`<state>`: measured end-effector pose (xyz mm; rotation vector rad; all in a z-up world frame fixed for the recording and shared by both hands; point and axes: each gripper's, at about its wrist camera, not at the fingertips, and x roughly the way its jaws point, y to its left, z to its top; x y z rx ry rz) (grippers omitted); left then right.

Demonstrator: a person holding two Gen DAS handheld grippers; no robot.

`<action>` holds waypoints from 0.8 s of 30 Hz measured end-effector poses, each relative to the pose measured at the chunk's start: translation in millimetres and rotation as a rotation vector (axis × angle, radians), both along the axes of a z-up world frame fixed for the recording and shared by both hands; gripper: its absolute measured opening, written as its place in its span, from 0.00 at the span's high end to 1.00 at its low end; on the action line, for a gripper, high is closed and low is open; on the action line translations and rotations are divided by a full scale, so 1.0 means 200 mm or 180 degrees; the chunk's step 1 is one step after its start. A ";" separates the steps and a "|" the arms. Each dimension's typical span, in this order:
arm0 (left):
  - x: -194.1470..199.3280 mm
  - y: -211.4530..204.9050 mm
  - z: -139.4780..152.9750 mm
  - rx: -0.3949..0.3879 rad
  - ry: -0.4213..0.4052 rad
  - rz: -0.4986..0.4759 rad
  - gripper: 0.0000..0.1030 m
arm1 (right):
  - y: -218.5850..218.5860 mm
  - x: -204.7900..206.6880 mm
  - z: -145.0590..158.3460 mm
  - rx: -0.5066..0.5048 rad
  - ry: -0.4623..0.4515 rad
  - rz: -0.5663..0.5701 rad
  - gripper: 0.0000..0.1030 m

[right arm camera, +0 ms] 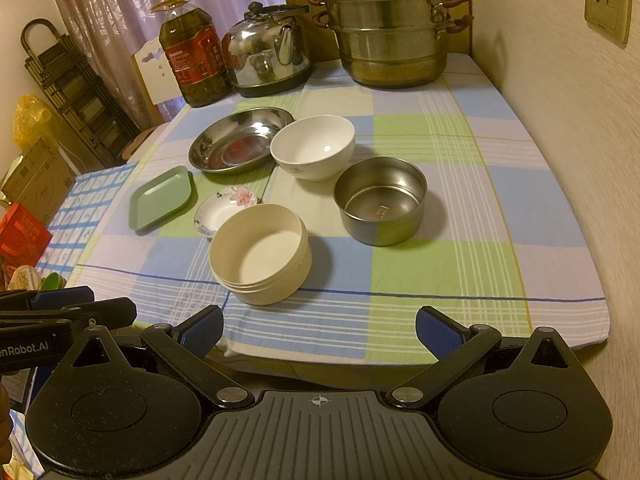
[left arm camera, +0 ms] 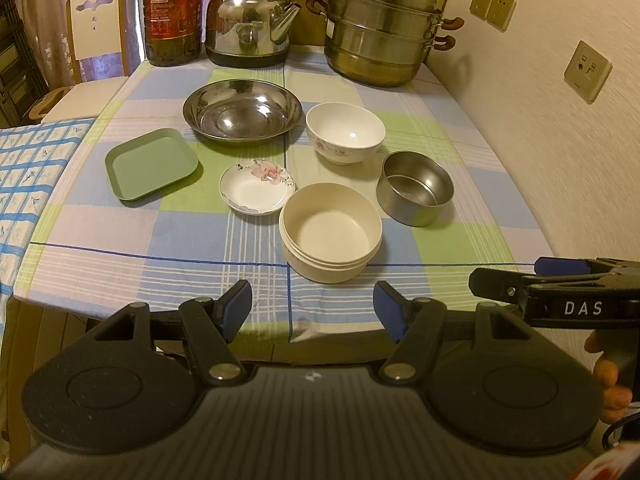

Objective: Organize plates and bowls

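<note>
On the checked tablecloth lie a green square plate (left arm camera: 151,163) (right arm camera: 163,196), a small flowered saucer (left arm camera: 257,187) (right arm camera: 224,210), a wide steel dish (left arm camera: 242,111) (right arm camera: 236,140), a white flowered bowl (left arm camera: 345,133) (right arm camera: 313,147), a steel bowl (left arm camera: 414,187) (right arm camera: 380,200) and a cream bowl (left arm camera: 330,237) (right arm camera: 261,253). All stand apart, upright. My left gripper (left arm camera: 312,312) is open and empty at the table's near edge, just before the cream bowl. My right gripper (right arm camera: 320,330) is open and empty at the near edge too, to the right of the left one.
A steel steamer pot (left arm camera: 380,28) (right arm camera: 388,28), a kettle (left arm camera: 252,20) (right arm camera: 268,52) and an oil bottle (left arm camera: 173,12) (right arm camera: 192,56) stand along the table's far edge. A wall with sockets (left arm camera: 588,72) runs along the right. A chair (left arm camera: 96,20) stands at the left.
</note>
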<state>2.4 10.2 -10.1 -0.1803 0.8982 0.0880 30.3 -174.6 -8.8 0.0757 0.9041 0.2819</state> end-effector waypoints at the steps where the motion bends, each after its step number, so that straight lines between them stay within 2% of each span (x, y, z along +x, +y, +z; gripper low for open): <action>1: 0.00 0.00 0.00 -0.0001 0.0000 0.0000 0.37 | 0.00 0.00 0.00 0.0000 -0.0001 0.0000 0.01; 24: 0.01 -0.03 -0.01 -0.0022 0.0013 0.0009 0.37 | -0.02 0.00 0.00 0.0003 -0.0002 0.0002 0.01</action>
